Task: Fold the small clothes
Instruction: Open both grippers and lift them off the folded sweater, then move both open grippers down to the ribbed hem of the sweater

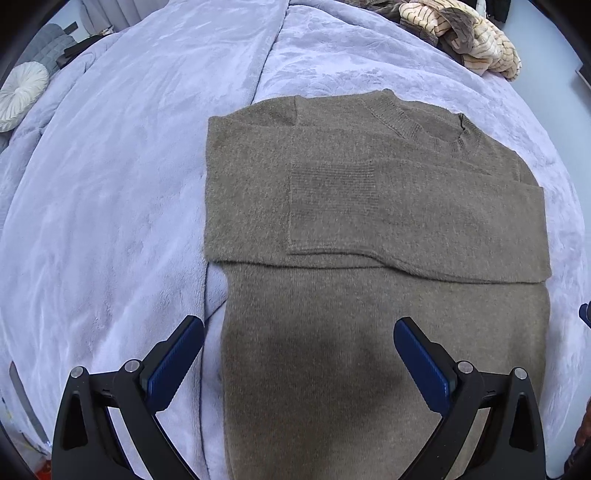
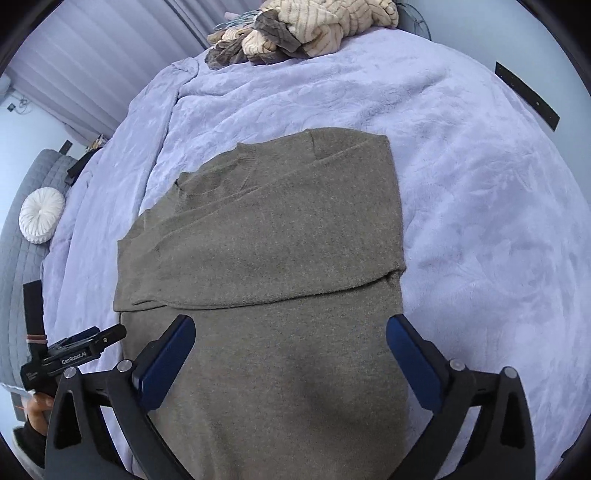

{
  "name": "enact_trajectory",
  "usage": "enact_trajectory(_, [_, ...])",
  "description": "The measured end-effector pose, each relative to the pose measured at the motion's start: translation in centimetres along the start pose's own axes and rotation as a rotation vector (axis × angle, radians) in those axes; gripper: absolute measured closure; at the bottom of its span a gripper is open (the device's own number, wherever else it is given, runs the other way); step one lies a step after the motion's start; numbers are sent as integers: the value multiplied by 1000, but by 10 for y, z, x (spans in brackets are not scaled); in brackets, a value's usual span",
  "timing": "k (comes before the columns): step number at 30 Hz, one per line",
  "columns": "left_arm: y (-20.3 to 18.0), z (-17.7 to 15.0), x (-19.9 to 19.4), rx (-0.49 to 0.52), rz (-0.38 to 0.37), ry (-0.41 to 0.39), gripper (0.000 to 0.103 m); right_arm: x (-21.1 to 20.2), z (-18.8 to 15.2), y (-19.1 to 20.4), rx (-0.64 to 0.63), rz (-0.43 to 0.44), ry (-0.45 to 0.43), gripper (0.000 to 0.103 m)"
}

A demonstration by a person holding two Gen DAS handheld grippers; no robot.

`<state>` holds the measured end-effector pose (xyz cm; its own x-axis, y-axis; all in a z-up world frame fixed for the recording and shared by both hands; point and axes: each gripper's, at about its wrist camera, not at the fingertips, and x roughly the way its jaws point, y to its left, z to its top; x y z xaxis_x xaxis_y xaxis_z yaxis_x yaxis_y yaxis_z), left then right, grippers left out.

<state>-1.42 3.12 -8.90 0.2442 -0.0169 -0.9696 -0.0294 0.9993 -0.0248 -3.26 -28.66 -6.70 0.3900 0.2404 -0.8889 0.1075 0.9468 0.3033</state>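
1. While both hand-held grippers hang over the bed, the left hand-held gripper (image 1: 299,332) has its blue-padded fingers (image 1: 177,363) spread wide, nothing between them but the garment lying below.
2. The right hand-held gripper (image 2: 290,330) is spread just as wide, its pads (image 2: 413,363) gripping nothing.
3. A taupe knit sweater (image 1: 369,229) lies flat directly ahead of and beneath both grippers, ribbed neckline (image 1: 436,129) at the far end, hem end nearest the fingers.
4. Its sleeves are folded in across the chest, forming a band whose lower edge runs crosswise just beyond the fingertips.
5. The sweater rests on a lavender plush blanket (image 1: 110,203) that covers the bed, with soft creases and a long fold running away ahead of the left gripper.
6. Far ahead, at the bed's distant edge, sits a heap of cream striped and brown clothes (image 2: 314,33).
7. To the left of the right gripper, well apart from the sweater, a round white pleated cushion (image 2: 41,215) rests against a grey quilted headboard (image 2: 22,258).
8. Pleated curtains (image 2: 92,74) hang beyond the bed, far ahead and left of the right gripper.
9. In the right wrist view the left gripper's black body (image 2: 74,354) shows just left of the sweater.
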Motion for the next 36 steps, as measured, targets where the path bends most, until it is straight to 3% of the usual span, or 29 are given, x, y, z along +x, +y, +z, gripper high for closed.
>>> enact_trajectory(6, [2, -18, -14, -6, -23, 40, 0, -5, -16, 13, 13, 43, 94, 0])
enact_trajectory(11, [5, -34, -28, -6, -46, 62, 0, -10, -31, 10, 115, 60, 149, 0])
enact_trajectory(22, [20, -54, -52, 20, -80, 67, 0, -37, -48, 19, 206, 68, 157, 0])
enact_trajectory(36, [31, -92, -39, 109, -113, 148, 0, -42, -98, 32, 297, 31, 192, 0])
